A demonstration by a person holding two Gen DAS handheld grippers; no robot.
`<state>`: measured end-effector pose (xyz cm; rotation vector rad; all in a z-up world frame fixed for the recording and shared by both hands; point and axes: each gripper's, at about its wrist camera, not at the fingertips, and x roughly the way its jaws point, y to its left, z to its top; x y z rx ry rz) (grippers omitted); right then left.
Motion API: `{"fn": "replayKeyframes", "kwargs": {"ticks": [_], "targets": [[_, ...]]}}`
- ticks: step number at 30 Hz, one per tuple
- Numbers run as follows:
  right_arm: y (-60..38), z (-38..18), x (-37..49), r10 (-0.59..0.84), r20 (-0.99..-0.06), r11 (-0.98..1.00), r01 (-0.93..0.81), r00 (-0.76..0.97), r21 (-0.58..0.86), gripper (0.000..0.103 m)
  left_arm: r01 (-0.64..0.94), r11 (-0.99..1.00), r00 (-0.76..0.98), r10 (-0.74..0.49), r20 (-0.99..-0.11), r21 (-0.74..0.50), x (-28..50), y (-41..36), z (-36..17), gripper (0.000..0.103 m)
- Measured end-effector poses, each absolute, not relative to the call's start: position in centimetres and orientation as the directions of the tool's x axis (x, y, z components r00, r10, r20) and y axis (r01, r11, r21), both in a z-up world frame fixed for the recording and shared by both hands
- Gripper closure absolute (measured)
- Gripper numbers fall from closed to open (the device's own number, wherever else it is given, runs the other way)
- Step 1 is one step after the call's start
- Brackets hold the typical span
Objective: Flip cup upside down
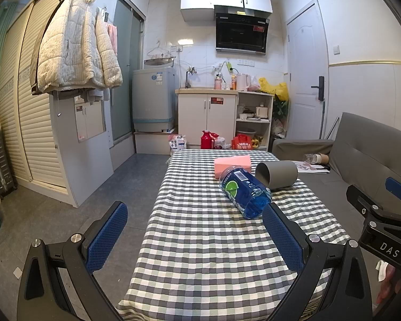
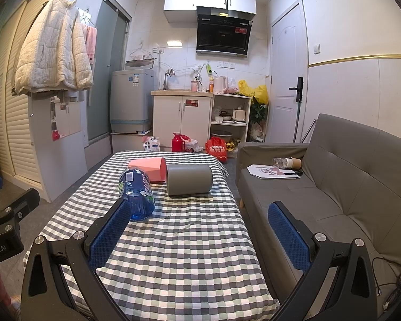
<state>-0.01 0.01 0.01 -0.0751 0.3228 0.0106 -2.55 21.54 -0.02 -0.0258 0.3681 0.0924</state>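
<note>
A grey cup (image 1: 278, 174) lies on its side on the checkered table (image 1: 200, 240), its open mouth turned left. It also shows in the right wrist view (image 2: 189, 179), far ahead. My left gripper (image 1: 197, 230) is open and empty above the near part of the table, well short of the cup. My right gripper (image 2: 197, 230) is open and empty, over the table's near right edge (image 2: 173, 254). The right gripper's body also shows at the right edge of the left wrist view (image 1: 382, 219).
A blue bottle (image 1: 244, 192) lies on its side just left of the cup, also in the right wrist view (image 2: 137, 191). A pink box (image 1: 232, 166) sits behind them. A grey sofa (image 2: 347, 182) runs along the table's right side. Kitchen cabinets stand at the back.
</note>
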Motion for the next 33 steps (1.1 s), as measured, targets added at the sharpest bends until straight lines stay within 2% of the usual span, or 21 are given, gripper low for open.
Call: {"fn": "replayKeyframes", "kwargs": {"ticks": [33], "targets": [[-0.06,-0.31,-0.31,-0.008,-0.318,0.997,-0.017,0.948,-0.076,0.0,-0.093,0.996,0.927,0.083,-0.365,-0.008,-2.68,21.56,0.08,0.0]]}}
